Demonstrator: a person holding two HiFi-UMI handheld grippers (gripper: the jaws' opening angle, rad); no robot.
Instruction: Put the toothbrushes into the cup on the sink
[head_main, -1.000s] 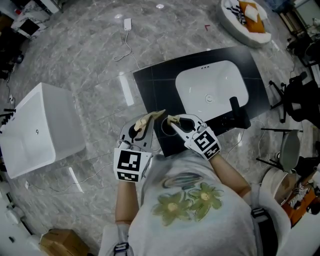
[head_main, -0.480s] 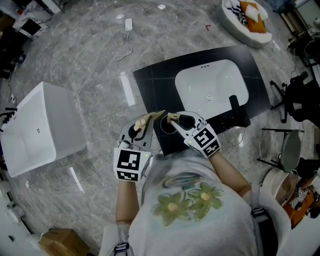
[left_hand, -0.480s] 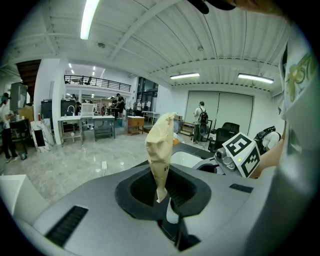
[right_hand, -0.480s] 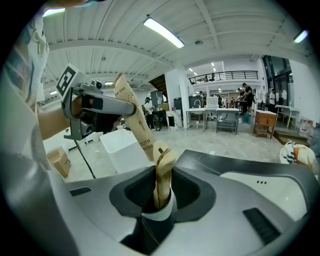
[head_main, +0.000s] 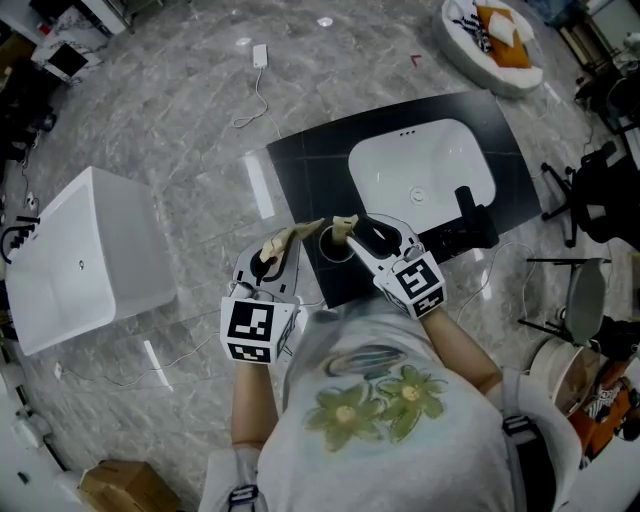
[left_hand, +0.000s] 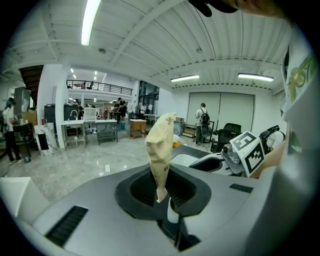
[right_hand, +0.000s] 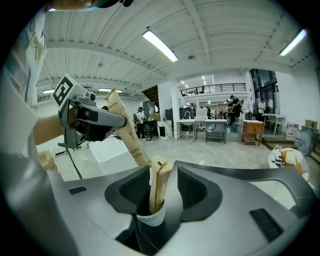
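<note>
Left gripper (left_hand: 163, 196): narrowed, clamped on a crumpled tan paper toothbrush packet (left_hand: 160, 145) that is held upright between its tips. Right gripper (right_hand: 160, 192): jaws just opened wide, with a flat kraft-paper toothbrush sleeve (right_hand: 159, 181) seen unpressed between them.

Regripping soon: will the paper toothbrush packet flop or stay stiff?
Likely light: the left claw holds the packet up by one end. The paper looks crumpled, so the skin probably gives; yet it stands straight, so something stiff is likely inside.
</note>
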